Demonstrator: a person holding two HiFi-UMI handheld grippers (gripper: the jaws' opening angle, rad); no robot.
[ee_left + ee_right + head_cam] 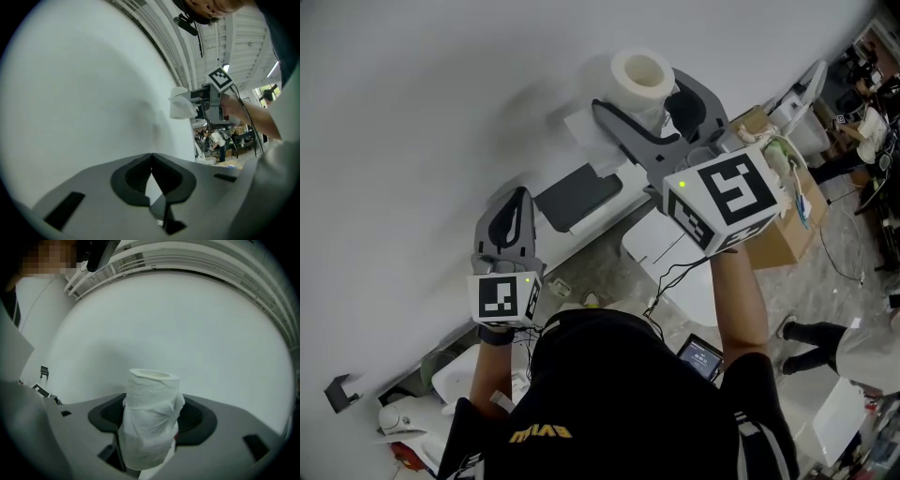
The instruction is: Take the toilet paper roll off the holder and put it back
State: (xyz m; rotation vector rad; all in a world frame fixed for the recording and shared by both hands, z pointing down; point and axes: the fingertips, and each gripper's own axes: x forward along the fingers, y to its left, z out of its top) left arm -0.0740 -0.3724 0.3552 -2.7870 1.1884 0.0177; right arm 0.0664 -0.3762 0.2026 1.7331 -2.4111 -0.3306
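Observation:
A white toilet paper roll point(642, 75) stands upright between the grey jaws of my right gripper point(649, 96), held up close to the white wall. In the right gripper view the crumpled roll point(151, 413) fills the gap and both pads press on its sides; my right gripper point(153, 401) is shut on it. My left gripper point(518, 202) hangs lower left by the wall, its tips touching and nothing in it. The left gripper view shows that shut gripper point(151, 155) and, further off, the roll point(182, 106) in the other gripper. I cannot make out the holder for certain.
A dark grey panel on a white shelf point(577, 197) sits on the wall between the grippers. Below are a white fixture point(670, 246), a cardboard box point(780, 239) and a small screen point(701, 357). A black bracket point(337, 392) hangs at lower left. People stand at right.

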